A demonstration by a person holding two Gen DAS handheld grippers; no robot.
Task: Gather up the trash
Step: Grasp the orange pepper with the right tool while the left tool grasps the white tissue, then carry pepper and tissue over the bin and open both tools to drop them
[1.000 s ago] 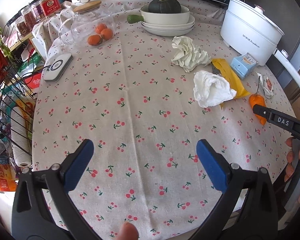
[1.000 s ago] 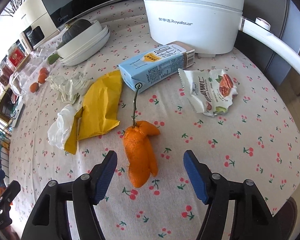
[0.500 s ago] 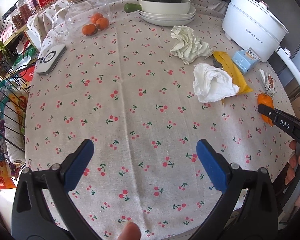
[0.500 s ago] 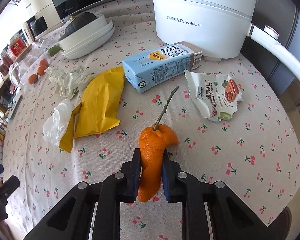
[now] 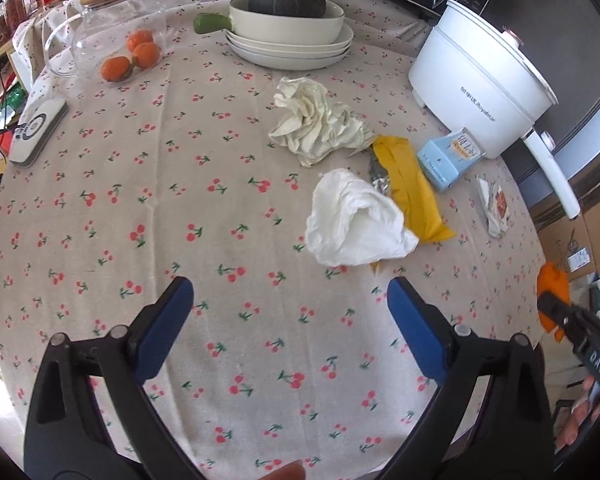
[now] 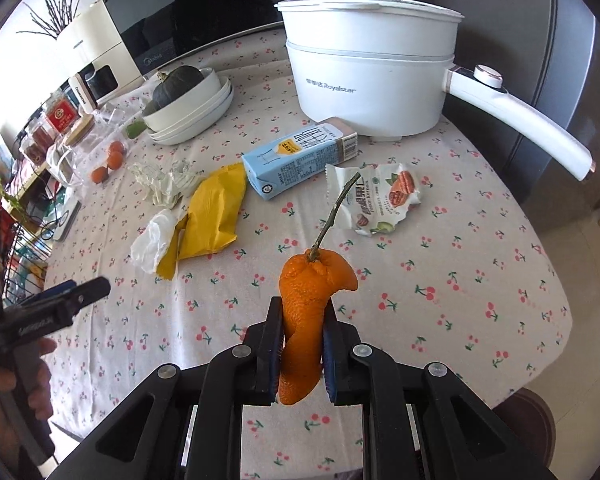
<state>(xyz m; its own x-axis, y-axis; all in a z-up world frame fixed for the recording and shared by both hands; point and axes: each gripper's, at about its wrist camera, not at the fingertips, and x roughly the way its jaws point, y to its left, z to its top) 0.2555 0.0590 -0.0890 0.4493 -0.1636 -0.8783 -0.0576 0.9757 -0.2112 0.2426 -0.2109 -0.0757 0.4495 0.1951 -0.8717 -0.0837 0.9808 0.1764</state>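
Right tongs (image 6: 302, 344) clamped tight on the orange peel (image 6: 306, 300), pinched mid-length so the stem end sticks up past the tips and the tail hangs below. Peel is off the worktop (image 6: 480, 280), probably held high to clear the other litter on the way to a bin; no bin in view.

Left tongs (image 5: 290, 320) spread wide, just starting to close, nothing between the blue pads (image 5: 164, 328). They point down at bare cloth, with the white tissue (image 5: 356, 220) just past the tips at 1 o'clock, likely the next pick.

Rest of the trash sits on the worktop in the right wrist view: yellow wrapper (image 6: 214, 212) at 10 o'clock from the peel, partly over the tissue; blue carton (image 6: 300, 160) lying on its side at 12; snack packet (image 6: 380, 196) at 1; crumpled paper (image 6: 164, 180) farther out at 10. White pot (image 6: 368, 76) behind the carton isn't trash.
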